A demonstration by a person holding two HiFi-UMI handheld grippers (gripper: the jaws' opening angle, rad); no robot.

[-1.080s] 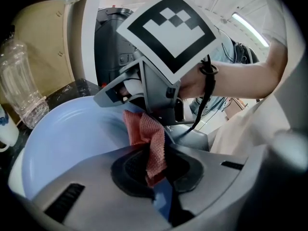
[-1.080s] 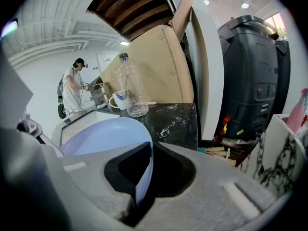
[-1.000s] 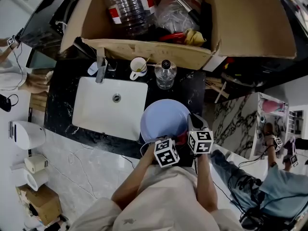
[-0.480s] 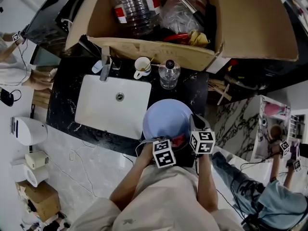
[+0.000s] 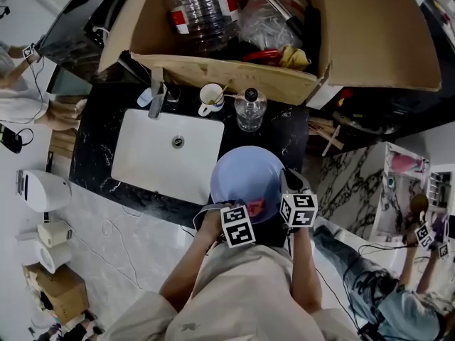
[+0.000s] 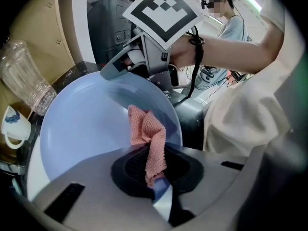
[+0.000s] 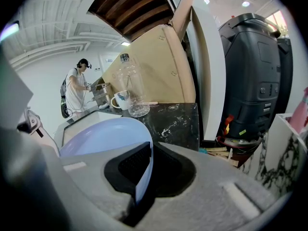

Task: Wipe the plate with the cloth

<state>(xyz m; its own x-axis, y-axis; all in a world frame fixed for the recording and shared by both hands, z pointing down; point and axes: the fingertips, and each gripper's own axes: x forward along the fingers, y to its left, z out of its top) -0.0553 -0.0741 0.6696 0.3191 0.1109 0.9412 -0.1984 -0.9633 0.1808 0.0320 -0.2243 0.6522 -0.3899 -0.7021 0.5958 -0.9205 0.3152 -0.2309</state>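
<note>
A: Where is the plate, and what holds it?

B: The plate (image 5: 245, 172), pale blue, sits at the near edge of the dark counter (image 5: 92, 148), just right of the white sink (image 5: 167, 155). The right claw (image 7: 143, 170) is closed on its right rim, and the rim runs straight between the two pads. Judged purpose: to anchor the plate so wiping pressure cannot spin or slide it.

A: And the cloth?

B: The pink cloth (image 6: 147, 131) is clamped by a fold in the left claw (image 6: 155, 174). Its free end is bunched against the plate's inner face, close to the near rim. A pale sliver shows under the cloth between the jaws; I cannot tell whether that is plate rim.

A: What stage?

B: Judged mid-wipe, working the near side. The cloth touches only a small patch, and most of the face lies bare of it. No soil is discernible.

A: Any hazards?

B: A glass bottle (image 5: 249, 109) and a mug (image 5: 210, 98) stand just beyond the far rim. A long far-going stroke could nudge the plate into them, so the rim grip matters.
</note>
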